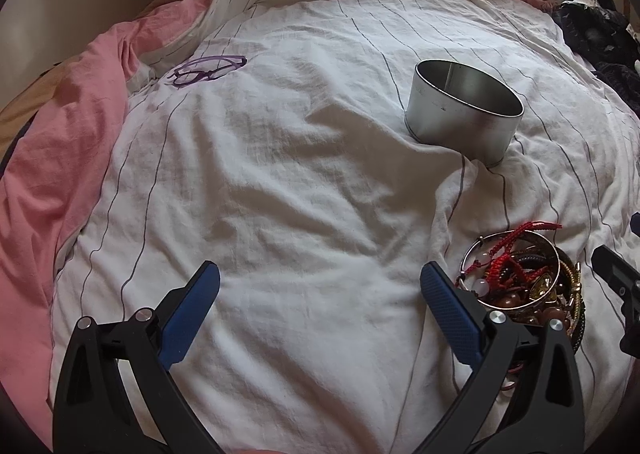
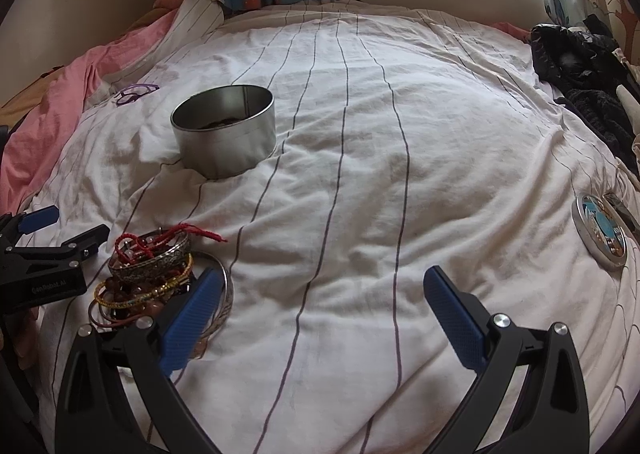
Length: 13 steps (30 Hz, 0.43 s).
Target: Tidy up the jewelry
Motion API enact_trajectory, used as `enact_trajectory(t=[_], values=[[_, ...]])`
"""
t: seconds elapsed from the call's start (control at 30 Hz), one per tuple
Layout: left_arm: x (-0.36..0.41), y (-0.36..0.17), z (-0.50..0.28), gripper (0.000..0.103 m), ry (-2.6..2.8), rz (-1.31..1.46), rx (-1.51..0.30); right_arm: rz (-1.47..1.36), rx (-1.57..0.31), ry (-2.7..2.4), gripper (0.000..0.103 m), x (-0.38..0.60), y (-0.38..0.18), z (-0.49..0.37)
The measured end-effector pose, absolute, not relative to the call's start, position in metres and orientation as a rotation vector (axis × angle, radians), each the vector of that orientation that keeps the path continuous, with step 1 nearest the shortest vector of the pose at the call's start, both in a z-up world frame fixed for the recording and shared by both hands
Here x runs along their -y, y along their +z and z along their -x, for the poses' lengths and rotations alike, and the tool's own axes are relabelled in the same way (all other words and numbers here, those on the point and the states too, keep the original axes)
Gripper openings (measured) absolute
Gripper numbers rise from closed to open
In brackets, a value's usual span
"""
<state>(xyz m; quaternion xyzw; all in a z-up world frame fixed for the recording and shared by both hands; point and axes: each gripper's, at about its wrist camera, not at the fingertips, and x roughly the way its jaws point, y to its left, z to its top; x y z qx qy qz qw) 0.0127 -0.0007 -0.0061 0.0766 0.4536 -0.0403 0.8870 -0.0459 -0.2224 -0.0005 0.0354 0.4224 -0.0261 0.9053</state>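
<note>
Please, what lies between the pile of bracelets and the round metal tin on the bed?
Only wrinkled striped bedsheet lies between the bracelet pile and the tin. The right wrist view shows this stretch best; the left wrist view agrees.

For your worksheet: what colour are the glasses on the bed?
Purple glasses; clearest in the left wrist view.

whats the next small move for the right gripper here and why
Probably swing the right gripper left and down onto the jewelry pile. It is open and empty over bare sheet, with the pile just outside its left finger. The silver bangle on top looks easiest to pinch, and the open tin waits just beyond.
</note>
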Motion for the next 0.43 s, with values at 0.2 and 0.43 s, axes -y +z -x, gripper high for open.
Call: enact_trajectory(t=[0.2,0.43], values=[[0.0022,-0.0102,-0.0161,0.097,-0.094,-0.163,-0.966,-0.074,-0.874,-0.053,0.098,0.2221,-0.0007,0.0458],[0.0012,-0.0131,-0.0186,0.097,-0.098,-0.160,-0.974,-0.075,-0.870,-0.052,0.098,0.2211,-0.0001,0.0460]])
